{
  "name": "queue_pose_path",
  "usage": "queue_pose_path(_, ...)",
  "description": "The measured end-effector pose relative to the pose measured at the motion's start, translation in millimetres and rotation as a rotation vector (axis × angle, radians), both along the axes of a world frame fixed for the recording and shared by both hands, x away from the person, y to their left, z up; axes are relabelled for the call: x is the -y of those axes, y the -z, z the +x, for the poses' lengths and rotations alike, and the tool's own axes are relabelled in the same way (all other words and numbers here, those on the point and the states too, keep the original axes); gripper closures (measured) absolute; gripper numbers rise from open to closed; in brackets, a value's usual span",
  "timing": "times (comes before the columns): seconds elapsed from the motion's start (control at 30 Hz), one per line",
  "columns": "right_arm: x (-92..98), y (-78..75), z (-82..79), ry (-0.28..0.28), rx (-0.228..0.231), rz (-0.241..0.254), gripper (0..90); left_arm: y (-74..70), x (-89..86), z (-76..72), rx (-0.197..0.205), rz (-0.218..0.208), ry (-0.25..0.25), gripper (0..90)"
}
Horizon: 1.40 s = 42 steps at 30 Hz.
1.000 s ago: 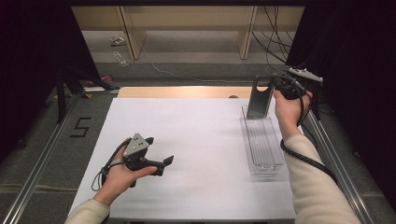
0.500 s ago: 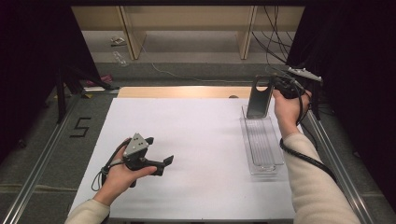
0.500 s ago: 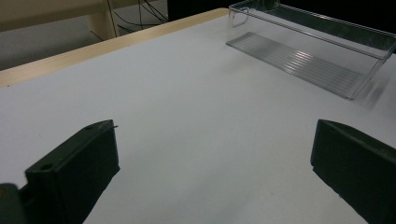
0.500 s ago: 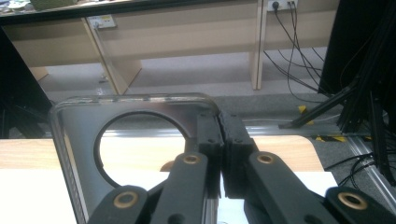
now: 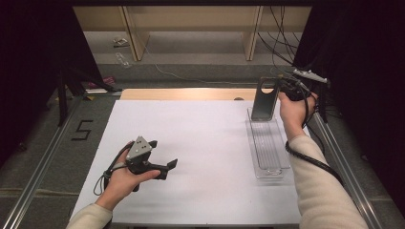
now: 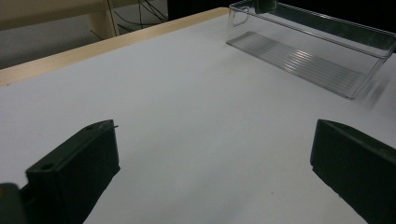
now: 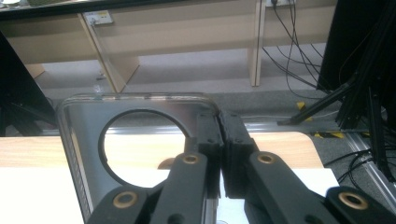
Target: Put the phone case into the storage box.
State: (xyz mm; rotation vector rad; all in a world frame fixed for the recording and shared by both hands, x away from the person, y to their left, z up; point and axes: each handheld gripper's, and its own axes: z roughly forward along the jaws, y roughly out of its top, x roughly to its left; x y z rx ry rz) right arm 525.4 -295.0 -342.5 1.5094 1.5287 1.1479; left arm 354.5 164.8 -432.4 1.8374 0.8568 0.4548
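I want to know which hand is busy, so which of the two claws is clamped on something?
The right claw, at the table's far right: it is shut on the grey plate held upright over the clear bin. The left claw is open.

The left claw [image 5: 167, 168] lies low in the left hand [image 5: 122, 179], jaws spread wide. The right claw [image 7: 219, 140] is raised, jaws pinched together.
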Motion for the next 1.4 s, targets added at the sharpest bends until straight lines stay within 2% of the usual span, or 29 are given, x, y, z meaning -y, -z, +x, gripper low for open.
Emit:
queue_pose_path(0.83, -1.3, -0.4, 7.3, 0.008, -0.005, -0.017, 88.4, -0.4, -0.2, 0.1, 0.0, -0.004, 0.0, 0.8)
queue_pose_path(1.4, -4.2, 4.9, 12.8, 0.014, -0.018, -0.028, 88.1, -0.7, 0.0, 0.0, 0.0, -0.004, 0.001, 0.8)
